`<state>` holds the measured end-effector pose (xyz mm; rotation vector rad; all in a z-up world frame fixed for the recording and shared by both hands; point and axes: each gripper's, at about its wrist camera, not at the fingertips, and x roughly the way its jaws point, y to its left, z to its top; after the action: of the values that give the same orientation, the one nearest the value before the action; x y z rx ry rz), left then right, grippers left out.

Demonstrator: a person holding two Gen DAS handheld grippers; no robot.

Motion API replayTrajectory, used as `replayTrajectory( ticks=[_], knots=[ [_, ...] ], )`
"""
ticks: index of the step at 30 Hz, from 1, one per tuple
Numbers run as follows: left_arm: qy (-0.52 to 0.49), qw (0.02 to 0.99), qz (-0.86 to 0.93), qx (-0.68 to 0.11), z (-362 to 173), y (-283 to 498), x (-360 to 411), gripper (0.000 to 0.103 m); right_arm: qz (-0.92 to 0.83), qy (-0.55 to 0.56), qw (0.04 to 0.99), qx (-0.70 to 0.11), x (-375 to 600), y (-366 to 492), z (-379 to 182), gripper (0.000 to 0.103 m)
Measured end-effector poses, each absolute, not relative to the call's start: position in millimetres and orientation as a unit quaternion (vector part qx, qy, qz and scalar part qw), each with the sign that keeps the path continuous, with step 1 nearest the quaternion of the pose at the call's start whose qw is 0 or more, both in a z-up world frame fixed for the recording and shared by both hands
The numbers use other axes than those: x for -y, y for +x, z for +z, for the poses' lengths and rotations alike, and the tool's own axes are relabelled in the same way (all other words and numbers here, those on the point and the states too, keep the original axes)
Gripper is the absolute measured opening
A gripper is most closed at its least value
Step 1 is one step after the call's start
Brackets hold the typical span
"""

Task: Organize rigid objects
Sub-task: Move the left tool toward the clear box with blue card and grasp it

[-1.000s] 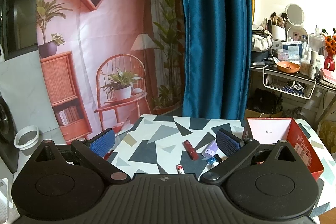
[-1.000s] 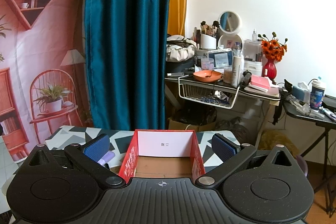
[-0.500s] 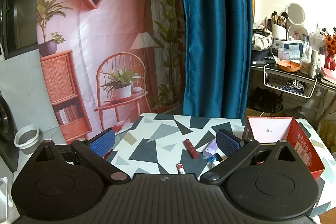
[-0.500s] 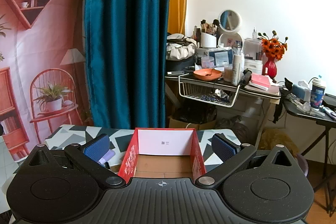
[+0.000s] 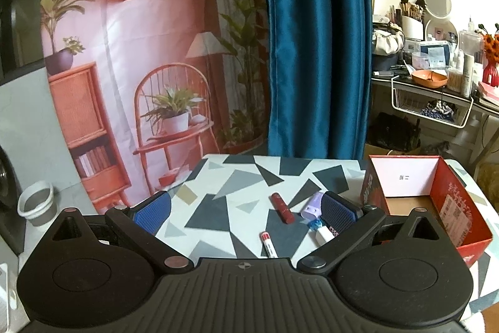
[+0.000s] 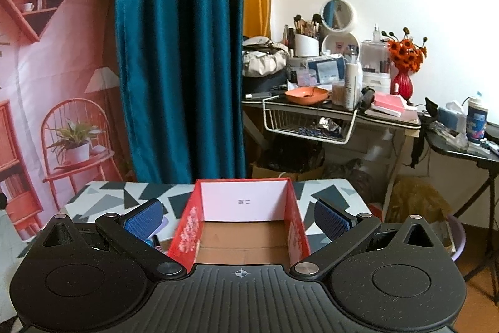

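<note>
On the patterned table (image 5: 237, 177) lie a dark red tube (image 5: 282, 207), a small white stick with a red cap (image 5: 268, 244), a lilac object (image 5: 313, 205) and a white item with a blue end (image 5: 321, 230). My left gripper (image 5: 244, 209) hangs open above them, its right pad partly covering the lilac object. A red cardboard box (image 5: 449, 202) with a white inner wall stands at the right, open and empty. My right gripper (image 6: 238, 219) is open, its fingers straddling that red box (image 6: 187, 233).
A blue curtain (image 5: 312, 36) and a printed backdrop (image 5: 140, 52) hang behind the table. A cluttered dressing table (image 6: 330, 102) with a wire basket stands to the right. A white bucket (image 5: 34, 202) sits on the floor at the left.
Both views have shifted very slightly; the left gripper has edged a little towards the small items. Nothing has been taken hold of.
</note>
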<state>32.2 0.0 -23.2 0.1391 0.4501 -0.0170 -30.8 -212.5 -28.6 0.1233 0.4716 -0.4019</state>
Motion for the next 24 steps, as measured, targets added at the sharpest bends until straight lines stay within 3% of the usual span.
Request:
replayTrajectory(
  ticks=[11,20,24],
  knots=[
    [0.115,0.960,0.010,-0.257,-77.3,108.4,10.7,0.103,-0.232,0.058,0.931,-0.277,284.5,-0.7,-87.9,0.102],
    [0.086,0.949,0.003,-0.303,-115.4,151.5,3.4,0.103,-0.226,0.086,0.900,-0.362,330.8,39.8,-155.1,0.075],
    [0.062,0.950,-0.007,-0.307,-126.2,162.1,-1.2,0.103,-0.217,0.100,0.882,-0.405,345.3,61.1,-182.1,0.048]
  ],
)
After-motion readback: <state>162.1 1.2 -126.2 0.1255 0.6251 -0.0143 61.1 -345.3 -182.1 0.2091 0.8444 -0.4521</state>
